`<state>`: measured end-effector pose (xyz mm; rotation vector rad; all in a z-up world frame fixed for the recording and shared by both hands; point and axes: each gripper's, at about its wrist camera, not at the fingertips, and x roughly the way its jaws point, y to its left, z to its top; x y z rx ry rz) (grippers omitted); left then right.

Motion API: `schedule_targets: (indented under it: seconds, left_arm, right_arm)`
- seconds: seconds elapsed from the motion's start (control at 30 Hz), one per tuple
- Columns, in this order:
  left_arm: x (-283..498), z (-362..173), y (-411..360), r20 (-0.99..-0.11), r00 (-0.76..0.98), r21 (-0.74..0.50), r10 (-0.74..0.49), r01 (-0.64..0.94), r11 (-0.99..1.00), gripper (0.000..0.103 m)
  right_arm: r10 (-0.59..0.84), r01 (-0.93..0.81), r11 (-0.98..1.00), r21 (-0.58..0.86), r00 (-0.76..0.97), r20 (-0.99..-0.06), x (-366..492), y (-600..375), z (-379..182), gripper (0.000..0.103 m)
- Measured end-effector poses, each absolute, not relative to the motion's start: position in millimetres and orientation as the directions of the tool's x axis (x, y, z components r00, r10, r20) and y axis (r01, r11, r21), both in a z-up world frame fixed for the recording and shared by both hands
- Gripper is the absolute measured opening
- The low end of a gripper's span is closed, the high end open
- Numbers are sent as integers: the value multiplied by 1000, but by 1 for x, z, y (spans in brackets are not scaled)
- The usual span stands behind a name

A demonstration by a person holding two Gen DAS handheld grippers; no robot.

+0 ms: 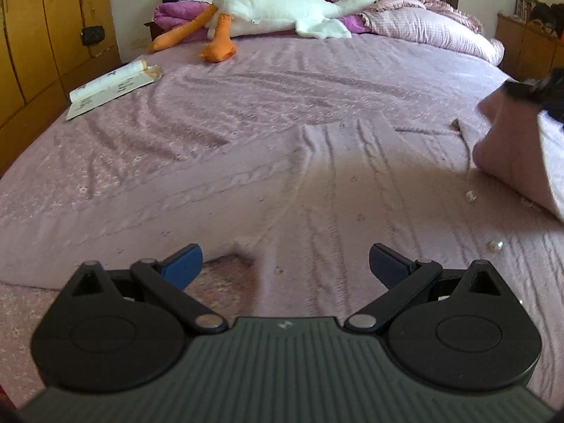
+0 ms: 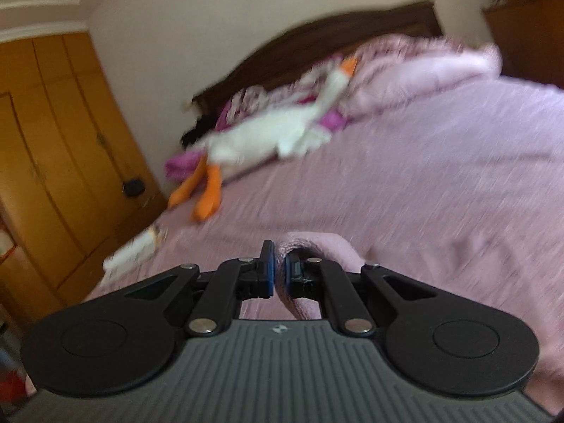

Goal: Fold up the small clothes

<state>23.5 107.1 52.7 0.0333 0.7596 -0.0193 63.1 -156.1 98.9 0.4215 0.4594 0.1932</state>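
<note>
A plush white goose with orange legs (image 1: 278,12) lies across the far end of the mauve textured bedspread (image 1: 246,134), in front of the heaped purple and pink bedding (image 1: 405,10) at the dark wooden headboard (image 2: 317,35). An open white paperback book (image 1: 112,86) lies near the bed's left edge, beside the yellow wooden wardrobe (image 1: 46,35). A pink cloth garment (image 1: 507,155) lies at the near right.

Ribbed pink cloth bedspread (image 1: 246,123), plush goose (image 1: 275,10), glossy wooden wardrobe (image 1: 46,35), paper book (image 1: 112,86).
</note>
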Motion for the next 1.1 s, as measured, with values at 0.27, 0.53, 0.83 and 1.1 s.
schedule_targets:
  seconds: [0.27, 0.53, 0.83, 1.1]
  left_arm:
    - [27, 53, 121, -686, 727, 81, 35, 28, 996, 103]
    - [32, 58, 107, -677, 736, 95, 21, 59, 994, 103]
    - [34, 60, 62, -667, 743, 72, -56, 140, 988, 103]
    - [38, 51, 13, -662, 745, 124, -83, 217, 968, 103]
  right_arm:
    - [353, -100, 891, 443, 767, -536, 67, -112, 32, 10]
    - [419, -142, 878, 457, 690, -590, 60, -119, 28, 73]
    - [219, -63, 957, 284, 801, -557, 16, -174, 60, 85]
    - [-7, 113, 980, 165, 845, -534, 5, -226, 48, 90]
